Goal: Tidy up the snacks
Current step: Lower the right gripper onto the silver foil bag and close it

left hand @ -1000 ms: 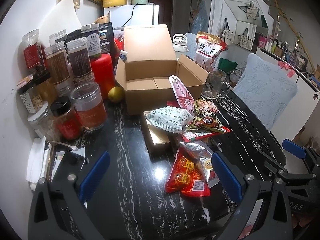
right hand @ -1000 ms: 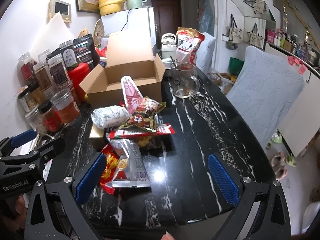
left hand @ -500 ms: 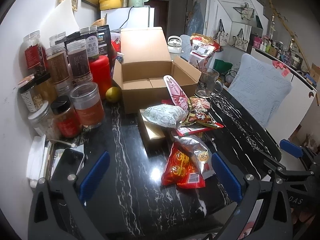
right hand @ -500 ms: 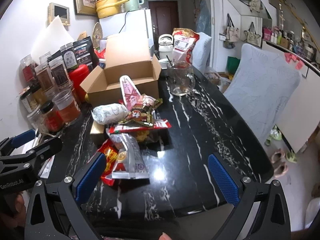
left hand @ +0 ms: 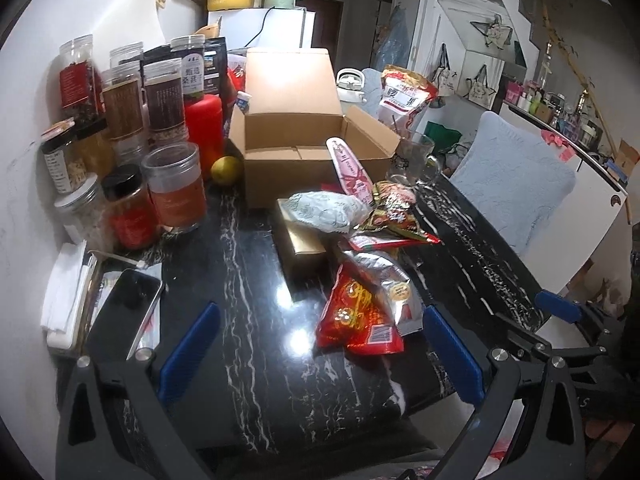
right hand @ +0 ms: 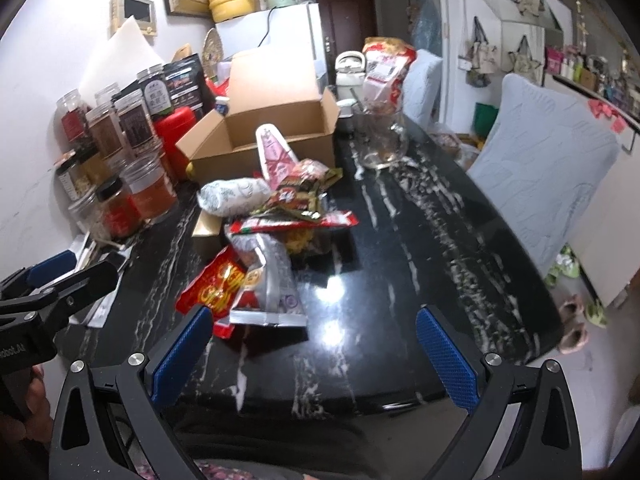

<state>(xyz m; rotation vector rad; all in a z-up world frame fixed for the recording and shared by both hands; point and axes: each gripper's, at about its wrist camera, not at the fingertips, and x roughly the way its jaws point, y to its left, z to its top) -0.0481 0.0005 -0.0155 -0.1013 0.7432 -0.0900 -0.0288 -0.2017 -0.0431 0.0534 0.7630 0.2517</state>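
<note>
Both hand-held grippers hang over the near edge of a black marble-patterned surface (left hand: 248, 344), and both are spread wide with nothing between their blue pads. The left hand-held gripper (left hand: 316, 352) faces bare surface in front of the snack pile; the right hand-held gripper (right hand: 312, 352) sits further to the right, its left pad just short of the nearest packets.

The snacks lie in a loose heap at the middle of the surface. Nearest is a red snack bag (left hand: 356, 316) with yellow lettering, partly overlapped by a silver foil packet (right hand: 268, 280). Behind them a flat red packet (right hand: 296, 222) lies crosswise, with a dark crinkled wrapper (right hand: 302, 190) on top of it. A pale patterned pouch (left hand: 326, 212) rests on a gold box (left hand: 302, 246). A pink-and-white packet (right hand: 274, 156) stands tilted, leaning against the front wall of an open cardboard box (left hand: 288, 168), whose lid is raised and whose flaps are folded out. The inside of the box looks bare as far as the views reach.

Left of the box, a cluster of lidded jars (left hand: 176, 188) lines the wall, with a red canister (left hand: 204, 128) and a yellow fruit (left hand: 225, 170) beside the box. A phone (left hand: 128, 312) lies near the left gripper. A glass mug (right hand: 380, 140) stands right of the box, and a large red-and-white bag (right hand: 384, 72) stands upright behind it.
</note>
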